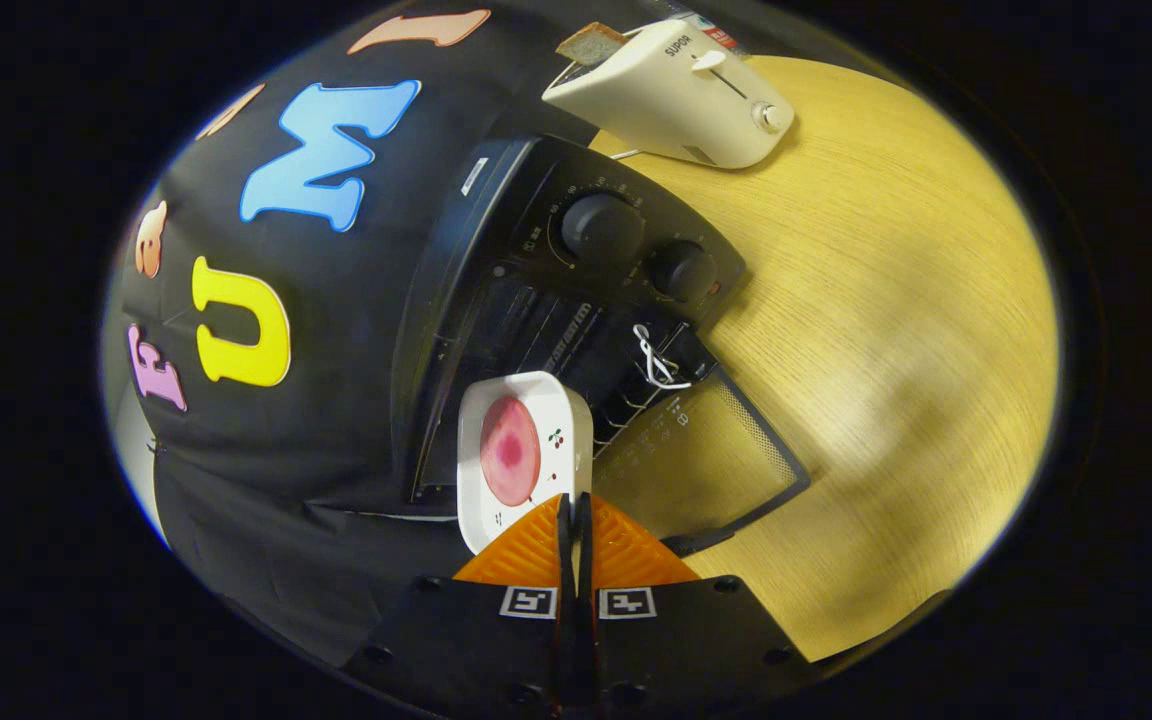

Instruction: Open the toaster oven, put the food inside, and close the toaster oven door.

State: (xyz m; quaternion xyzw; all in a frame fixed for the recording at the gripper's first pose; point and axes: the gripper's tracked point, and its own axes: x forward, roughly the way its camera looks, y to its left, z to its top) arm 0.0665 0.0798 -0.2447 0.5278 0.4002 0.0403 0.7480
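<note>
Closest to us, the hand-held gripper [574,515] has its two fingers pressed nearly together on the near rim of a white plate [568,425], so we read it as clamped on that plate. On the plate lies the food [510,450], a round pinkish slice, and the whole view is rolled, so plate and oven appear tipped on their sides. Just beyond the fingers stands the black toaster oven [536,290] on the wooden table [896,330], its door [711,460] already swung down and lying open toward us, with a white loop [658,362] tied at the door's handle. The plate's far rim sits at the mouth of the oven cavity, over the rack, though we cannot tell whether it touches the rack yet. Farther along the table, near its back edge, stands a cream toaster [681,95] with a slice of bread [591,43] poking out. We judge the opening step done and the loading under way. Our worry is the thin grip on only one rim: if the plate tilts or its far rim catches a rack wire, the slice could slide off or the plate twist out of the fingers. Pushing in crooked could also jam it against the cavity wall.
</note>
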